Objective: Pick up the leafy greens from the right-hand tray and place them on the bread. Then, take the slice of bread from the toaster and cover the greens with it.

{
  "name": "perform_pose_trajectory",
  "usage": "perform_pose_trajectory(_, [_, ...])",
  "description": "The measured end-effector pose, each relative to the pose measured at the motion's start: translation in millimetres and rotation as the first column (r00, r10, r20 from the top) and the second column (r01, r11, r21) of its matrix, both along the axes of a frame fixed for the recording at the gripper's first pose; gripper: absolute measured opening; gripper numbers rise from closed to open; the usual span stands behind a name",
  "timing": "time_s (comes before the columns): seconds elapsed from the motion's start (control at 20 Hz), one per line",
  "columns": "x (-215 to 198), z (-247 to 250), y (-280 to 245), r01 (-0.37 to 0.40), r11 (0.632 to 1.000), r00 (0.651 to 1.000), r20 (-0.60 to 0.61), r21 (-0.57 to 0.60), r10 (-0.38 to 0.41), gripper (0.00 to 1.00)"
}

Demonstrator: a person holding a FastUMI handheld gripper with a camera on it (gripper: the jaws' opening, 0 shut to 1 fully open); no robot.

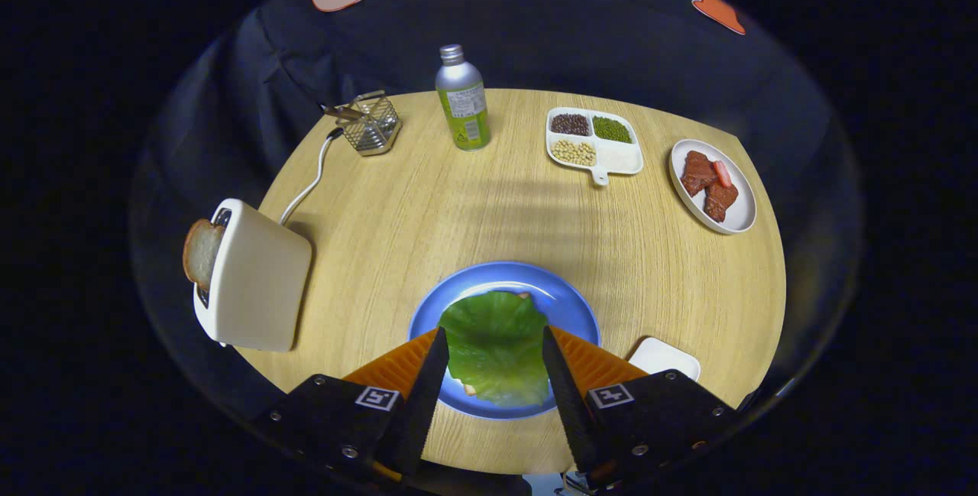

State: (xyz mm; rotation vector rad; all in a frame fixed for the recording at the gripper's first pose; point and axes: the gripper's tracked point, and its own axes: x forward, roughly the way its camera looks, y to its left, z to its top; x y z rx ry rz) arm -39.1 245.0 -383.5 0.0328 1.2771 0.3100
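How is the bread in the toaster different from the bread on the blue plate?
The toaster bread stands on edge, poking out of the toaster; the plate bread lies flat on the blue plate. The toaster bread is bare; the plate bread hides under leafy greens, only corners peeking out between the open fingers. Both look like pale slices.

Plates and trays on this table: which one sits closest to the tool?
The blue plate, holding bread under the leafy greens, lies between the open tool's fingers; the others sit beyond.

bottle [461, 98] label — print too small to read | no other legible text
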Motion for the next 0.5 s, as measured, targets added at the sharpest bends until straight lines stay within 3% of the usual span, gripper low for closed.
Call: perform_pose_trajectory(0.5, [1.6, 109.8, 155.4, -0.075, 0.98, 0.997, 0.01, 0.187, 0.075, 0.84])
